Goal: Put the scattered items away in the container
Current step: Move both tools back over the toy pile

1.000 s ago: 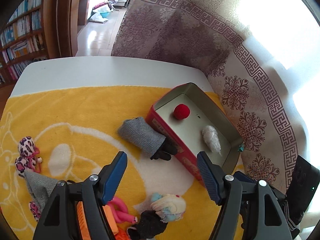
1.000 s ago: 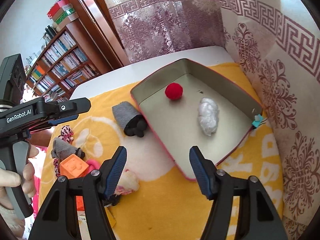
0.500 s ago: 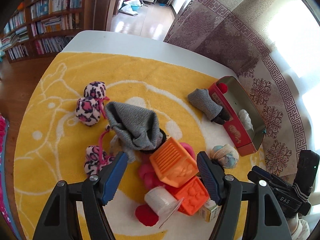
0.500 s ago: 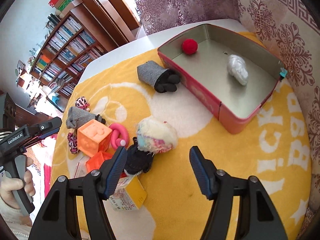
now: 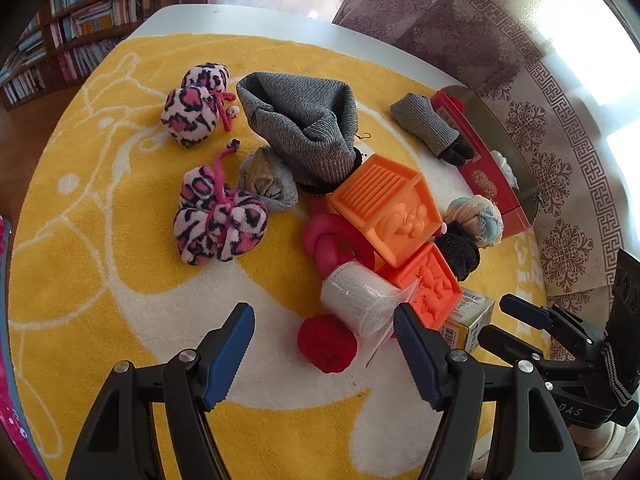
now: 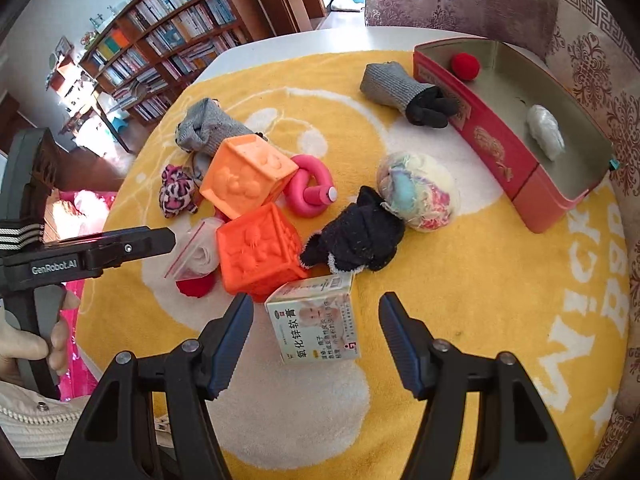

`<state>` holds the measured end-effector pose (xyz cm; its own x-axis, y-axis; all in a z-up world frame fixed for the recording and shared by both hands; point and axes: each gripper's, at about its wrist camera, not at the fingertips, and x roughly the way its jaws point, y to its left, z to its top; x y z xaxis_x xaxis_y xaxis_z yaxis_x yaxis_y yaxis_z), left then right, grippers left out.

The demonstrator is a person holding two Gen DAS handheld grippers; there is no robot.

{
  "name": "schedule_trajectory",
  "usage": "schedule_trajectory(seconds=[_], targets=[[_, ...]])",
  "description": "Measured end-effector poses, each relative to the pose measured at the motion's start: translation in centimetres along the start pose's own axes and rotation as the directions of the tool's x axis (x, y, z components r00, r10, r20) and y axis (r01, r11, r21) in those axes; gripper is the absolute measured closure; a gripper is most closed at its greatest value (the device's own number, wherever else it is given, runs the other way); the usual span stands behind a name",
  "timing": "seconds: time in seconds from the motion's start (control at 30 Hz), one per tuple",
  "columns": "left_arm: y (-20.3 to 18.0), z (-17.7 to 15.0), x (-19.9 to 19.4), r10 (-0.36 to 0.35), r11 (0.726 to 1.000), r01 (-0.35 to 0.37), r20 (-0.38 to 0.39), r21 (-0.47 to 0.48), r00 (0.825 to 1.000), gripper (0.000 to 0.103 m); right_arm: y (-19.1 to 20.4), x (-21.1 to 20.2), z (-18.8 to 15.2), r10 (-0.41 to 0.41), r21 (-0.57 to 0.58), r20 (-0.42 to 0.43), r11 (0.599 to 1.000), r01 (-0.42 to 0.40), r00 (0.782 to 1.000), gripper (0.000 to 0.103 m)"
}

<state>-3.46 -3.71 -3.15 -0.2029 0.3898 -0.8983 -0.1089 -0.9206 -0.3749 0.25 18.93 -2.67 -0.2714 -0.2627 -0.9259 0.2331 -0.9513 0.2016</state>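
The red tin (image 6: 500, 152) stands at the far right of the yellow towel and holds a red ball (image 6: 465, 66) and a white wad (image 6: 544, 132). My right gripper (image 6: 316, 328) hangs open above a small printed carton (image 6: 316, 316), which lies between its fingers, untouched. My left gripper (image 5: 324, 340) is open too, with a red pom-pom (image 5: 326, 342) on the towel between its fingers. Just past the pom-pom lie a bagged white roll (image 5: 360, 296) and two orange cubes (image 5: 386, 208).
Scattered on the towel are a pink ring toy (image 6: 310, 190), a black sock (image 6: 358, 236), a pastel ball (image 6: 418, 190), a grey glove (image 6: 400, 90) against the tin, a grey hat (image 5: 304, 128) and leopard plush pieces (image 5: 218, 220). A patterned sofa borders the right.
Both grippers have drawn back from the tin to the pile of toys and sunk lower. The carton and the red pom-pom have come between their fingers. Neither jaw width changed.
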Motion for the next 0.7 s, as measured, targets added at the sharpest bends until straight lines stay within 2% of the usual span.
schedule_trajectory(seconds=[0.2,0.47,0.7], targets=[[-0.1,-0.3,0.1,-0.009,1.000,0.009,-0.014,0.019,1.000,0.030,0.0,1.2,-0.5,-0.016,0.003,-0.049,1.000,0.016,0.999,0.034],[-1.5,-2.3,2.0,0.066,0.990,-0.055,-0.075,0.132,0.995,0.030,-0.4,2.0,-0.6,-0.037,0.010,-0.063,0.999,0.038,0.997,0.034],[-2.1,-2.3,3.4,0.087,0.987,-0.077,-0.066,0.143,0.994,0.030,-0.6,2.3,-0.6,-0.029,-0.007,-0.063,1.000,0.029,0.998,0.034]])
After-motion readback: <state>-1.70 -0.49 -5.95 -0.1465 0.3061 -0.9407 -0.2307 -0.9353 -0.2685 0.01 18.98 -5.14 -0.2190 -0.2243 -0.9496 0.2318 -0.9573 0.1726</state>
